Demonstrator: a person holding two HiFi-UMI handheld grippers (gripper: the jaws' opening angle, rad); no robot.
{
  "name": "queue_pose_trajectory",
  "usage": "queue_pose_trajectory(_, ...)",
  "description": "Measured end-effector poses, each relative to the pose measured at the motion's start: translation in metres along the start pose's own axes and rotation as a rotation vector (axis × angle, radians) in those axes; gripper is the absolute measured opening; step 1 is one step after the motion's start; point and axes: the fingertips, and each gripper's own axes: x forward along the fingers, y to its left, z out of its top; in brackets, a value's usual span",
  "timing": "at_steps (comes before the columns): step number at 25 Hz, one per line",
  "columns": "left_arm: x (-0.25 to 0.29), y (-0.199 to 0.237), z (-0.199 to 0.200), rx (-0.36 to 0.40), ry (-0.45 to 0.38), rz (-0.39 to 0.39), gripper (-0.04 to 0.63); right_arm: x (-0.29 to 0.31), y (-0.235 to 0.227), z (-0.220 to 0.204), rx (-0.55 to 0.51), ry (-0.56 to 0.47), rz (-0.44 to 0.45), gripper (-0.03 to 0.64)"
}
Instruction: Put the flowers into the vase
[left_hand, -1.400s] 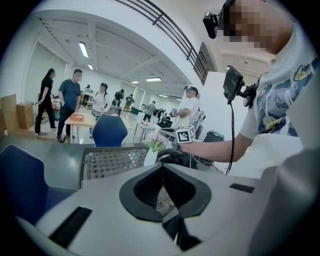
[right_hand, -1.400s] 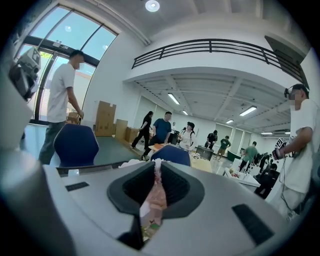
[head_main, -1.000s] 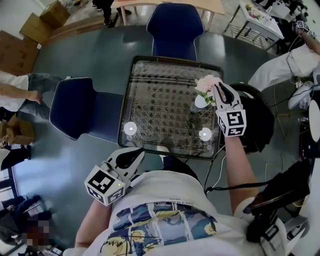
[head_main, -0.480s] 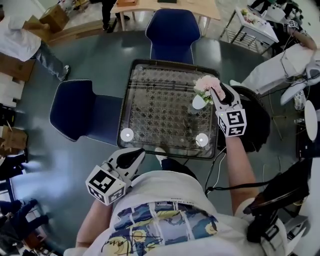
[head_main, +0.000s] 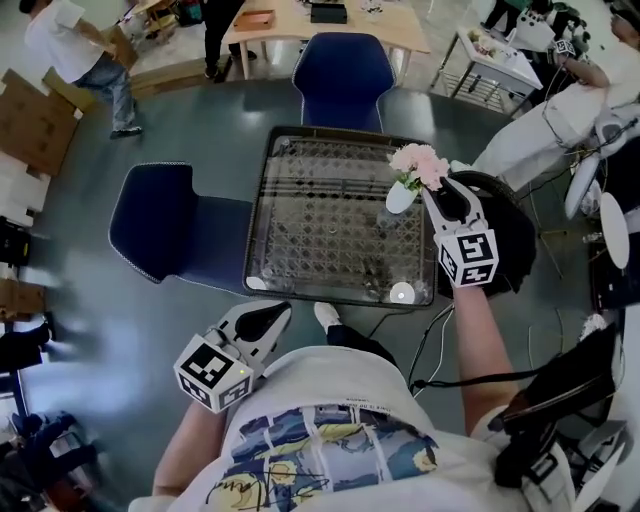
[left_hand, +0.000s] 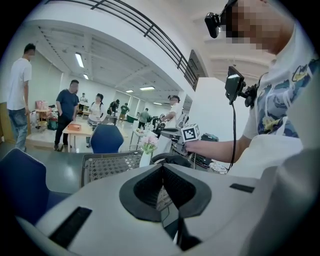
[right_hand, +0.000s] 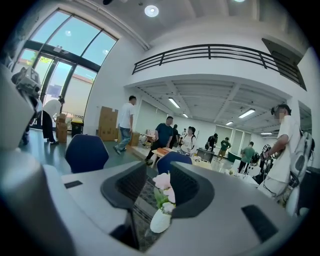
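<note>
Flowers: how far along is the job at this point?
Done: the pink flowers stand in the white vase on the table. In hand: nothing; the right gripper is just beside them, jaws opening, pads off the flowers; the left gripper is shut and empty. Left: nothing visible.

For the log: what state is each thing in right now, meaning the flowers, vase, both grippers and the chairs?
flowers: standing in the vase.
vase: upright on the table, near its right edge.
right gripper: jaws opening, flowers in line between them, pads not pressing, holding nothing.
left gripper: jaws together, empty.
far blue chair: unoccupied.
left blue chair: unoccupied.
</note>
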Motion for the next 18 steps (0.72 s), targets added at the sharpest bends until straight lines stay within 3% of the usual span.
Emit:
queue_pose_trajectory(6,-0.036,-0.027,-0.024,0.001,-0.009,-0.012,0.009,-0.057,0.090,-0.001,0.052,0.053,0.130,0.144)
queue_pose_trajectory(10,-0.067,-0.049,-0.053,0.002,0.007,-0.033,0.009,-0.106,0.178,-0.014,0.154,0.111,0.246,0.046)
queue_pose_trajectory(18,-0.107,-0.082,-0.098,-0.032,0.039,-0.090,0.009,-0.196,0.330,-0.022,0.257,0.190,0.459,0.013)
